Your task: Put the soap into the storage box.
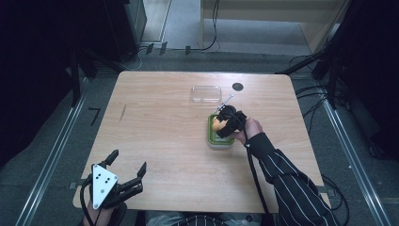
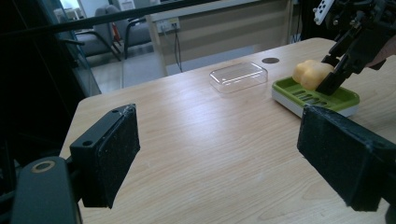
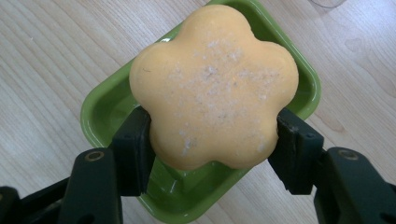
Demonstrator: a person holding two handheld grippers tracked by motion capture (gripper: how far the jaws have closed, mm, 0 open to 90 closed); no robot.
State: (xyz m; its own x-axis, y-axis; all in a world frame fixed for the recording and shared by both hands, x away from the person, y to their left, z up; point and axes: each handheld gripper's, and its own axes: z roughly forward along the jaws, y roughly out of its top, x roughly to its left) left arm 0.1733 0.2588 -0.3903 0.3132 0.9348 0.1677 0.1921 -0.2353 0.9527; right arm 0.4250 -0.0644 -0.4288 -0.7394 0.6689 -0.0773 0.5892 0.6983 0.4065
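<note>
Both jaws of the right gripper [image 3: 212, 140] clamp the flower-shaped orange soap [image 3: 215, 86] over the green plastic dish [image 3: 100, 107], probably for seating; the left gripper [image 1: 126, 168], well apart, stands open.

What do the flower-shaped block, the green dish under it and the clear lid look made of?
Flower-shaped block: likely soap, matte orange-yellow with pale powdery speckles. Green dish: seemingly glossy moulded plastic, with highlights on its rim, on a white base. Clear lid: transparent, probably rigid plastic; the tabletop shows through it.
</note>
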